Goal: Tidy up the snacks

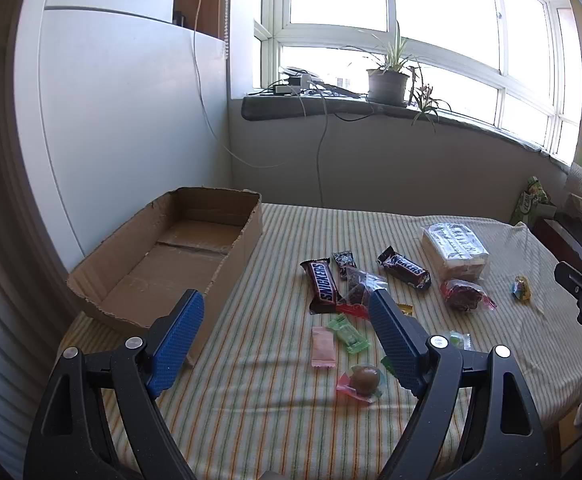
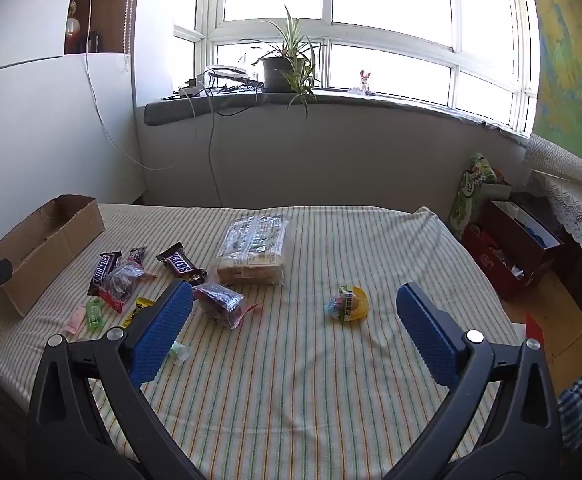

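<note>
An empty cardboard box (image 1: pixel 179 248) stands at the table's left; it also shows in the right wrist view (image 2: pixel 43 248). Snacks lie scattered on the striped cloth: two Snickers bars (image 1: pixel 323 286) (image 1: pixel 405 268), a clear pack of biscuits (image 1: pixel 453 250) (image 2: pixel 253 250), dark sweets in clear bags (image 1: pixel 465 294) (image 2: pixel 219 300), a pink wrapper (image 1: pixel 323 348), a green wrapper (image 1: pixel 349 334), a round brown sweet (image 1: pixel 363 378), and a yellow egg-shaped sweet (image 2: pixel 349 302) (image 1: pixel 521 288). My left gripper (image 1: pixel 285 334) is open and empty above the small sweets. My right gripper (image 2: pixel 295 334) is open and empty, just short of the yellow sweet.
The table's striped cloth (image 2: pixel 291 400) ends at the right edge, with red boxes (image 2: pixel 507 248) and a green bag (image 2: pixel 471 196) on the floor beyond. A windowsill with a potted plant (image 2: pixel 287 64) and cables runs behind. A white wall panel (image 1: pixel 123 120) stands left of the box.
</note>
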`<state>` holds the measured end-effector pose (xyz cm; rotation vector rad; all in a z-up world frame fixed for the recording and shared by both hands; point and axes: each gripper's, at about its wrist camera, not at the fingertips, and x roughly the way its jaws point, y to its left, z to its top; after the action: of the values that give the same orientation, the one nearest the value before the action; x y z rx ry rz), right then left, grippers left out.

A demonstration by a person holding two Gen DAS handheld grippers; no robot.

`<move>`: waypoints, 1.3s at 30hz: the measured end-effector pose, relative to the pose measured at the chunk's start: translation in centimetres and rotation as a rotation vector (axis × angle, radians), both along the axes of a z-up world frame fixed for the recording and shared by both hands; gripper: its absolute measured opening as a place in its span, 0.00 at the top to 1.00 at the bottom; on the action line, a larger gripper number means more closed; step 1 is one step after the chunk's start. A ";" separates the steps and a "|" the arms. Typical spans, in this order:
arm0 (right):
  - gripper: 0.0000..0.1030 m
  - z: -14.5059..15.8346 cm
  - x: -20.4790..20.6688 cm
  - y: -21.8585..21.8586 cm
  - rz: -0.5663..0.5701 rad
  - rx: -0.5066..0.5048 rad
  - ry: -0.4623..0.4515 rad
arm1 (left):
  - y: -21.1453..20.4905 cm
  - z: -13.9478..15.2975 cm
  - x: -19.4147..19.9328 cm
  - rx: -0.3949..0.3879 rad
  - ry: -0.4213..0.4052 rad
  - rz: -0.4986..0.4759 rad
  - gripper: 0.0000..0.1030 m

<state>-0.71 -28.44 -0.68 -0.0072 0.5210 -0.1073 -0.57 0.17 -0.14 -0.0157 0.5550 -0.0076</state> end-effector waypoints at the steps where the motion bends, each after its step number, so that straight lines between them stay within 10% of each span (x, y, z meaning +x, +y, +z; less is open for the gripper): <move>1: 0.00 0.1 0.0 0.0 0.000 0.002 0.000 | 0.1 0.1 0.0 -0.002 -0.001 0.001 0.18; 39: 0.00 0.3 -0.1 0.2 0.002 0.005 -0.001 | 0.2 0.2 0.0 -0.007 0.000 -0.002 0.18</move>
<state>-0.76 -28.27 -0.34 -0.0024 0.5206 -0.1038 -0.61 0.37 0.03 -0.0221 0.5554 -0.0117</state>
